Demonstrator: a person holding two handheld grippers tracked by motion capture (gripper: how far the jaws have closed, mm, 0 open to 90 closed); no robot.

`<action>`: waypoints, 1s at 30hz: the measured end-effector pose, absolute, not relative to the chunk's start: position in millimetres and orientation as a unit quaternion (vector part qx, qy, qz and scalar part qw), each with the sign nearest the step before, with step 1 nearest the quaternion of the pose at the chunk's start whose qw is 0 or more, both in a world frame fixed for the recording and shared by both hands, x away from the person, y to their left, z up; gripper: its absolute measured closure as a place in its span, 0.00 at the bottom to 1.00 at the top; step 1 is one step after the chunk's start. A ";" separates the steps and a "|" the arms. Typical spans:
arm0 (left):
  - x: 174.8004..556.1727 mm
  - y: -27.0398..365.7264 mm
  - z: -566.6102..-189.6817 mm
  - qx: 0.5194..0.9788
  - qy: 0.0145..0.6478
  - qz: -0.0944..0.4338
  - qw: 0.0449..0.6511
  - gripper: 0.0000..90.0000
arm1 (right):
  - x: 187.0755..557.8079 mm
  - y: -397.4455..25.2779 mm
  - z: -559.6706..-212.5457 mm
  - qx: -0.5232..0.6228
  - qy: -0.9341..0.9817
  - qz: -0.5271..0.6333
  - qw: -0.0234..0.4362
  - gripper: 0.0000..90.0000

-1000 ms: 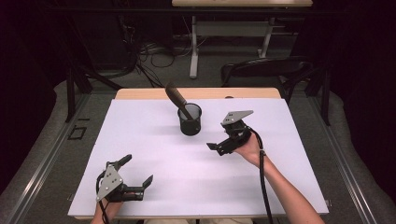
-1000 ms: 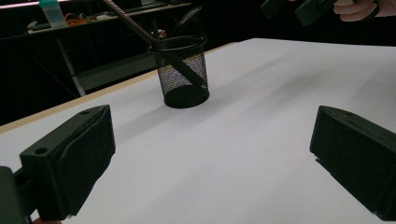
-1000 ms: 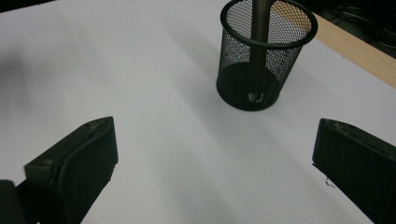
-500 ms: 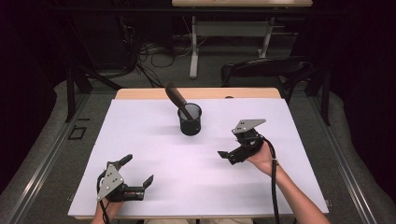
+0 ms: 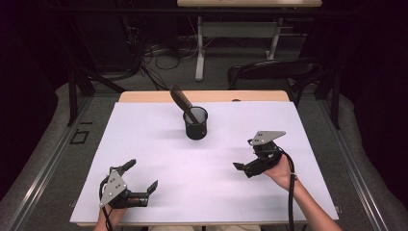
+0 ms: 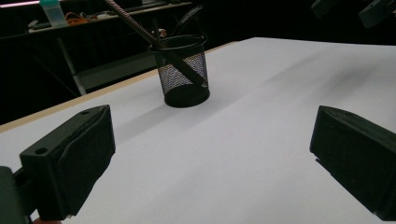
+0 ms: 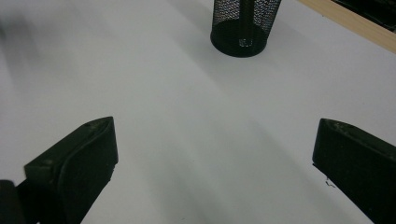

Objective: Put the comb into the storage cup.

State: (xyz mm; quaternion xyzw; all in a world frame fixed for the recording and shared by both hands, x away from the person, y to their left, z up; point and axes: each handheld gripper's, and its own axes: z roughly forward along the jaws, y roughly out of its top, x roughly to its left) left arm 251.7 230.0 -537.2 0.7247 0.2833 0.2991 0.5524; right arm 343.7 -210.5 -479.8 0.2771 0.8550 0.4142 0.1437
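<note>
Worktop (image 5: 159, 144): we see white sheet, mid-frame.
Mesh cup (image 5: 195, 123): upper centre, brush (image 5: 182, 101) leaning out up-left.
Right tool (image 5: 243, 168): lower right, jaws spread, empty.
Left tool (image 5: 142, 180): lower left, spread, empty.
Risk: we judge a nudge on that leaning brush could tip the light cup.

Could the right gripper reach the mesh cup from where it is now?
Probably yes: the right gripper is open and empty, and bare white table lies between it and the mesh cup.
</note>
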 end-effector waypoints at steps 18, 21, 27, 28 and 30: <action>251.0 229.3 -537.3 0.724 0.284 0.299 0.553 0.00 | 320.4 -226.8 -496.9 0.290 0.852 0.407 0.157 0.00; 251.2 229.5 -537.3 0.724 0.284 0.299 0.553 0.00 | 314.8 -230.6 -498.7 0.294 0.850 0.407 0.161 0.00; 251.2 229.1 -537.6 0.725 0.285 0.298 0.552 0.00 | 305.5 -239.0 -502.9 0.303 0.844 0.409 0.168 0.00; 251.2 229.0 -537.6 0.725 0.284 0.299 0.552 0.00 | 304.2 -240.0 -503.3 0.303 0.844 0.410 0.169 0.00; 251.0 228.9 -537.5 0.725 0.284 0.299 0.552 0.00 | 301.9 -242.4 -503.2 0.305 0.842 0.409 0.173 0.00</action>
